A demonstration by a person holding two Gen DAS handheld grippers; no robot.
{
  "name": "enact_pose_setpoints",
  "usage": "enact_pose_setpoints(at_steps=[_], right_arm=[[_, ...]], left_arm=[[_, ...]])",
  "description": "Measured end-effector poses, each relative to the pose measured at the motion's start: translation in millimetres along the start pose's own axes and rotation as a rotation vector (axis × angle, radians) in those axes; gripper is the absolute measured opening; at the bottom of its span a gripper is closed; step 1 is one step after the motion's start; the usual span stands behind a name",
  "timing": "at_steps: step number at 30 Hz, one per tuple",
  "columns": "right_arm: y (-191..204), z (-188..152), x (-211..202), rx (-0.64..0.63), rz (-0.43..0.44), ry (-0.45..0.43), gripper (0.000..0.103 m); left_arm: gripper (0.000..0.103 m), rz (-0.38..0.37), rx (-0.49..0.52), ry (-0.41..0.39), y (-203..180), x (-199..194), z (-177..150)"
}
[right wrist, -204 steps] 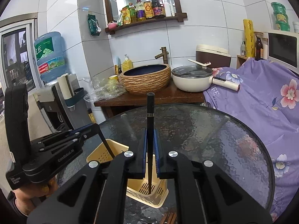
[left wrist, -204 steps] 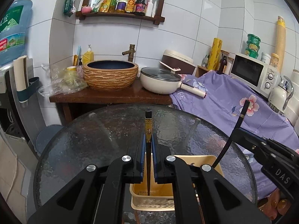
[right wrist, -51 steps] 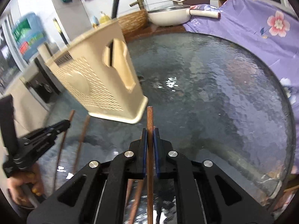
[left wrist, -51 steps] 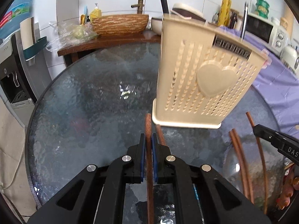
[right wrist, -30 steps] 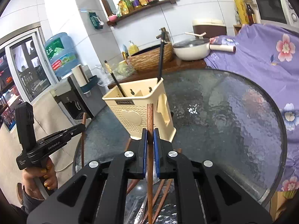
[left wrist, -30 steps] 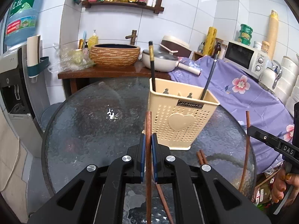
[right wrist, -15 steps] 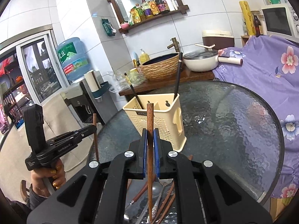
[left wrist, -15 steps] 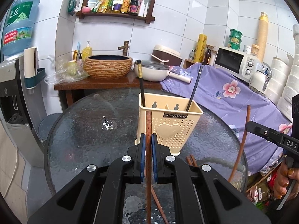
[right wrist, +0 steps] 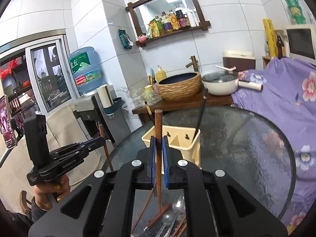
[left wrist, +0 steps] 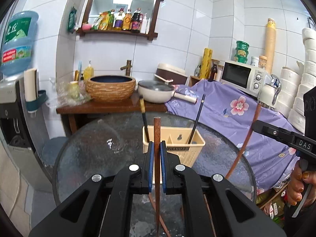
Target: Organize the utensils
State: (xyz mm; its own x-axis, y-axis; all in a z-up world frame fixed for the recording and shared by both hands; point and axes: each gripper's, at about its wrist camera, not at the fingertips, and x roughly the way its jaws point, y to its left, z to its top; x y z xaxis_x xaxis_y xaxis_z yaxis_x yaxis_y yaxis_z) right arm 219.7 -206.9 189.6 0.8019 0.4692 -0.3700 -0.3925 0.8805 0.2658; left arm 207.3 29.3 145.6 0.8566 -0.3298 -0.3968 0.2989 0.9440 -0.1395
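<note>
Nearest to me, my left gripper point(left wrist: 157, 154) is clamped tight on a brown wooden chopstick point(left wrist: 157, 134), which stands upright between the blue pads and pokes up above them. My right gripper point(right wrist: 158, 152) is pinched the same way on a second brown chopstick point(right wrist: 158, 126), also upright. In the left wrist view that right gripper point(left wrist: 258, 123) shows at the right edge, a hand point(left wrist: 299, 185) under it, with its chopstick slanting down toward the table. In the right wrist view my left gripper point(right wrist: 101, 139) shows at the left, held by my other hand point(right wrist: 52, 191).

Below the right gripper, on the near part of the round glass table point(right wrist: 256, 148), lie loose utensils: metal spoons point(right wrist: 178, 203) and more brown chopsticks point(right wrist: 142, 211), some crossing each other.

Just beyond both grippers stands the cream utensil holder point(left wrist: 194, 144) on the table, with a divider inside. Two dark chopsticks already lean in it, one at the left end point(left wrist: 143, 118) and one toward the right point(left wrist: 197, 120).

Farther off, a wooden counter carries a woven basin point(left wrist: 111, 87) and a lidded white pan point(left wrist: 155, 92); to the right a purple flowered cloth point(left wrist: 227, 114) lies under a microwave point(left wrist: 242, 77).
</note>
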Motion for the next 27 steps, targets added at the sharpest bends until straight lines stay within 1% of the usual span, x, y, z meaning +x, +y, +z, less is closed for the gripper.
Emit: enact_pose_setpoints(at_steps=[3, 5, 9, 11, 13, 18, 22, 23, 25, 27], right_arm=[[4.1, 14.3, 3.1, -0.008, 0.009, -0.004, 0.007], [5.8, 25.5, 4.4, -0.01, 0.017, -0.01, 0.007], [10.2, 57.1, 3.8, -0.019, 0.013, -0.048, 0.007], [11.8, 74.8, 2.8, -0.019, 0.001, -0.08, 0.007], [12.7, 88.2, 2.4, -0.017, -0.006, -0.104, 0.007], [16.6, 118.2, 6.3, -0.057, -0.075, -0.169, 0.007], [12.6, 125.3, 17.0, -0.06, -0.112, -0.197, 0.007], [10.7, 124.5, 21.1, -0.068, -0.135, -0.206, 0.007], [7.4, 119.7, 29.0, -0.072, -0.148, -0.202, 0.007], [2.4, 109.8, 40.9, -0.075, -0.167, -0.186, 0.007]], left_arm=[[0.006, -0.01, -0.005, -0.025, -1.9, -2.2, 16.2], [0.006, -0.023, -0.016, -0.053, -2.0, -5.4, 33.9], [0.006, -0.027, -0.031, -0.118, -3.5, -11.3, 67.1], [0.006, -0.006, -0.039, -0.165, -5.5, -11.5, 85.8], [0.006, 0.007, -0.049, -0.183, -7.2, -7.3, 99.3], [0.006, 0.052, -0.094, -0.245, -7.3, 9.9, 127.7], [0.006, 0.075, -0.147, -0.284, -2.0, 27.3, 137.7], [0.006, 0.087, -0.16, -0.294, -0.9, 31.4, 137.3], [0.006, 0.11, -0.163, -0.307, -0.4, 40.0, 133.6], [0.006, 0.125, -0.157, -0.302, -0.9, 49.9, 126.1]])
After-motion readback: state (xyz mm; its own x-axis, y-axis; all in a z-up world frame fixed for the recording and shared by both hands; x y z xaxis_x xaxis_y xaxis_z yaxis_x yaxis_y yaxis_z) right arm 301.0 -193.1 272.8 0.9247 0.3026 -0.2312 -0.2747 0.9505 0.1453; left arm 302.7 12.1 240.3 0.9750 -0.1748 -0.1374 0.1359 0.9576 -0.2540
